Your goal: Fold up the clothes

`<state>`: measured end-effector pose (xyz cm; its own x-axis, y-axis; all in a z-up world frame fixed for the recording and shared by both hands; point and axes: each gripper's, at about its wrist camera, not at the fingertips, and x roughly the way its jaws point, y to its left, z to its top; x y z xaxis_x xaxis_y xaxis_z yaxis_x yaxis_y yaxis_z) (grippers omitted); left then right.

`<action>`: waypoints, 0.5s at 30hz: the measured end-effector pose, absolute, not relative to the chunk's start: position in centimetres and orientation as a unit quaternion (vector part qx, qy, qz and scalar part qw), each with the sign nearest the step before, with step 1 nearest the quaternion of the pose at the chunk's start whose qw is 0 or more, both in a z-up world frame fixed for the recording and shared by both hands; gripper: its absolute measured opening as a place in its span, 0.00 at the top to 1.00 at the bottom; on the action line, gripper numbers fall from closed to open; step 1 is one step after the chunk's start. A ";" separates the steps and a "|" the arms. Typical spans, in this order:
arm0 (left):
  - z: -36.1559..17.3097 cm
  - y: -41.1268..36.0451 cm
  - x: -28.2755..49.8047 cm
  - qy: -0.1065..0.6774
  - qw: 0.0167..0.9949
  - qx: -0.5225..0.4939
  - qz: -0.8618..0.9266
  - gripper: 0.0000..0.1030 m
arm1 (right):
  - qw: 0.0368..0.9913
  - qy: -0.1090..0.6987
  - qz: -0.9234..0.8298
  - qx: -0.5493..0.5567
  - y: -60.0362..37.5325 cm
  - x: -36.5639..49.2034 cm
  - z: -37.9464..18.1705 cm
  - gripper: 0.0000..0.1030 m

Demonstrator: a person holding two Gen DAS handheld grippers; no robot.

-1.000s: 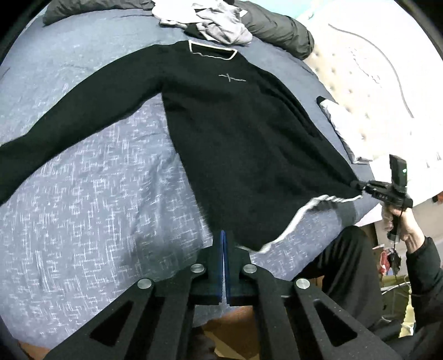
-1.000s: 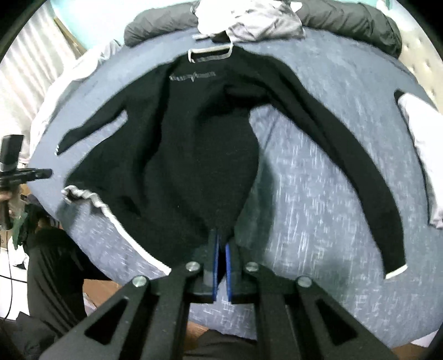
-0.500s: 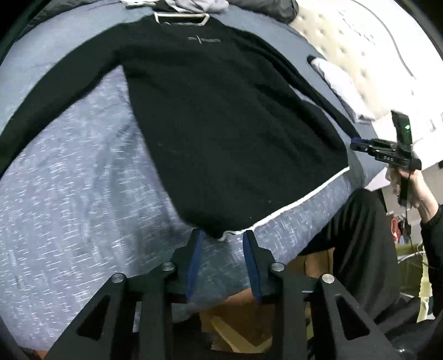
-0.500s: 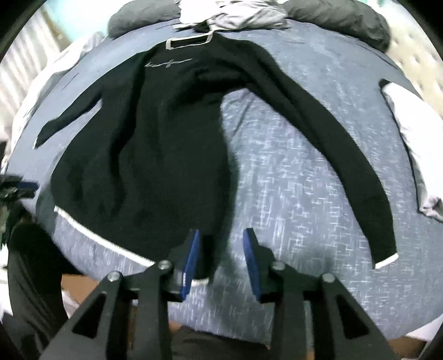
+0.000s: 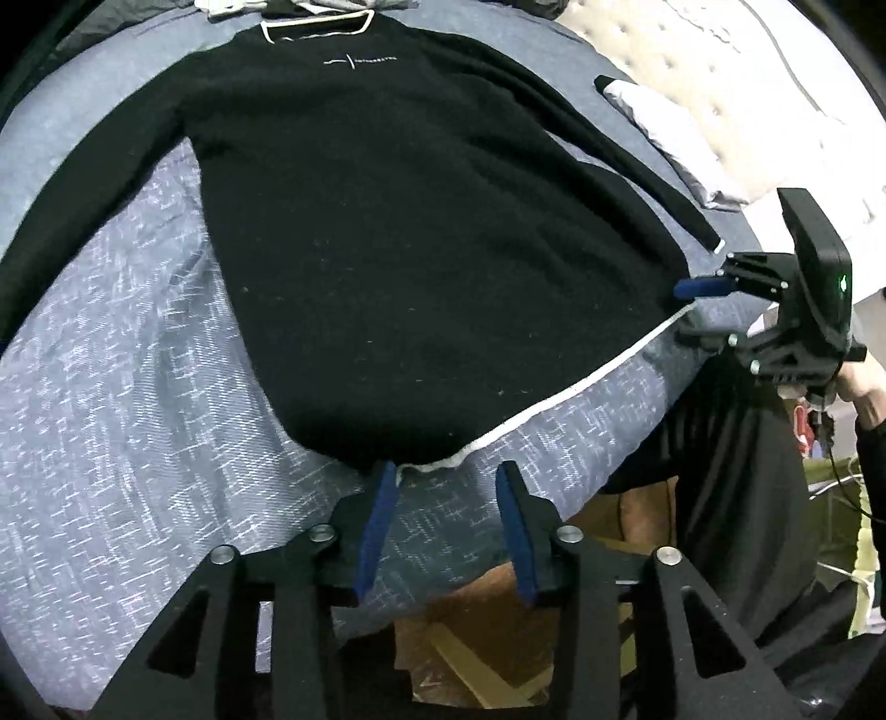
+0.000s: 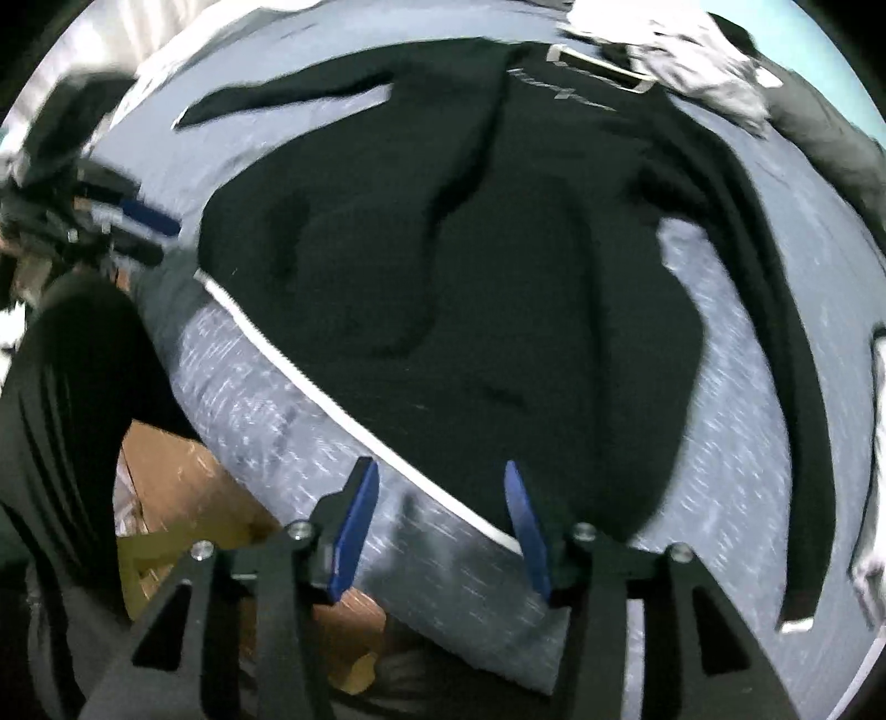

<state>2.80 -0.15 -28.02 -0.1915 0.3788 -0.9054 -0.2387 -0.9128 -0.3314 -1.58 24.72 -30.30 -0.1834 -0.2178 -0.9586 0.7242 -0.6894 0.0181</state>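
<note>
The sweater (image 5: 421, 238) lies spread face up on a bed (image 5: 127, 387) covered in a blue-grey speckled sheet, collar (image 5: 315, 22) toward the far end and white-edged hem (image 5: 559, 399) along the near edge of the mattress. Both sleeves reach out to the sides; the one on the right of the left wrist view ends in a white cuff (image 5: 717, 246) close to the hem's corner. In the right wrist view the cloth shows several soft folds across the body (that view is blurred, so finer detail is lost).

The left gripper (image 5: 447, 482) points down at the near corner of the hem. Its jaws have just been opening and stand apart, with the hem's bunched corner just beyond the tips and only sheet between the blue pads (image 5: 376, 526); nothing is clamped.

The right gripper (image 6: 437, 482) hangs over the opposite corner of the hem. Its jaws have also just been opening and stand apart; the white hem line runs across the gap between them, but the pads are not pressing on it. In the left wrist view this gripper shows at the right, held by a hand (image 5: 864, 382), its blue tip next to the hem corner.

A pale pillow (image 5: 664, 127) lies by the tufted headboard (image 5: 747, 94), and a heap of grey clothes (image 6: 714, 72) sits past the collar.
</note>
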 end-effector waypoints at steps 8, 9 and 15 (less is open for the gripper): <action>-27.7 -1.0 3.4 -0.064 0.193 -0.593 0.779 0.53 | 0.309 0.305 -0.718 0.544 20.6 -0.5 -33.1 0.53; -27.8 -1.0 3.4 -0.066 0.194 -0.592 0.779 0.53 | 0.308 0.303 -0.716 0.548 20.5 -0.6 -33.4 0.53; -28.3 -1.0 3.5 -0.077 0.199 -0.590 0.779 0.53 | 0.297 0.295 -0.725 0.546 21.0 -0.9 -33.7 0.91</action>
<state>3.55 -1.04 -28.32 -0.2257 0.4014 -0.8877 -0.2188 -0.9088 -0.3553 -0.91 21.00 -33.70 -0.2258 -0.1086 -0.9681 0.7542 -0.6485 -0.1032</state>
